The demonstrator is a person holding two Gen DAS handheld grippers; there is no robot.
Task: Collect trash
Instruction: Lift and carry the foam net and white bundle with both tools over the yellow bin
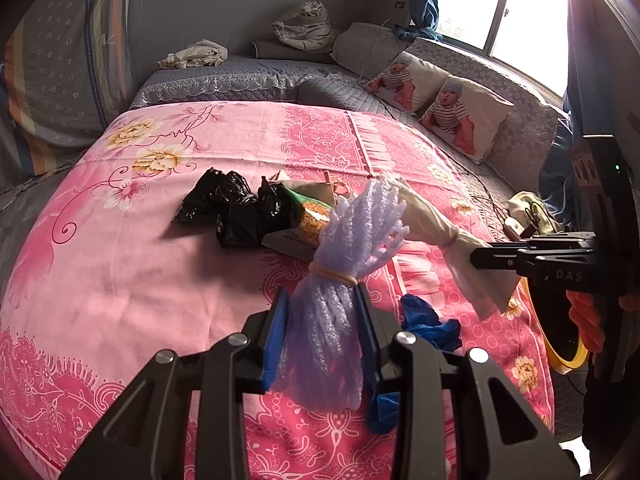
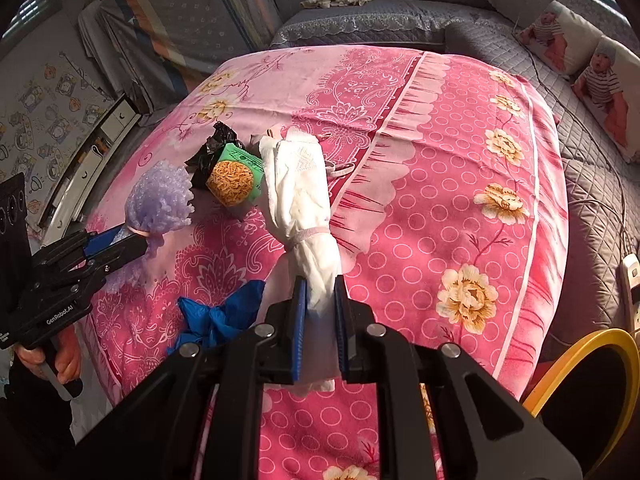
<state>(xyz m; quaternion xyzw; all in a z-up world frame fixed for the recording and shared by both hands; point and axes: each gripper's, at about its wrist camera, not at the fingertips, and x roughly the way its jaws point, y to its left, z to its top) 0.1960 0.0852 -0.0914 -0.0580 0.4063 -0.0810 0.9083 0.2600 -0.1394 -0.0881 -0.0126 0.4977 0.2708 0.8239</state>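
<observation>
My left gripper [image 1: 322, 300] is shut on a purple foam-net bundle [image 1: 352, 232] tied with a rubber band, lifted over the pink bedspread [image 1: 140, 264]. The same bundle [image 2: 160, 200] and left gripper [image 2: 138, 240] show at the left of the right wrist view. My right gripper [image 2: 320, 292] is shut on a rolled white cloth-like wad [image 2: 298, 184], seen also as the white wad [image 1: 432, 220] with the right gripper [image 1: 478, 258] at its end. On the bed lie a crumpled black bag [image 1: 232, 204], a green snack wrapper [image 2: 234, 178] and a blue glove [image 2: 218, 314].
A bin with a yellow rim [image 2: 580, 364] stands by the bed's near right corner. Two printed pillows [image 1: 436, 104] and grey cushions line the far right side. A power strip [image 2: 632, 280] and cable lie on the grey quilt. A hand [image 2: 60, 360] holds the left gripper's handle.
</observation>
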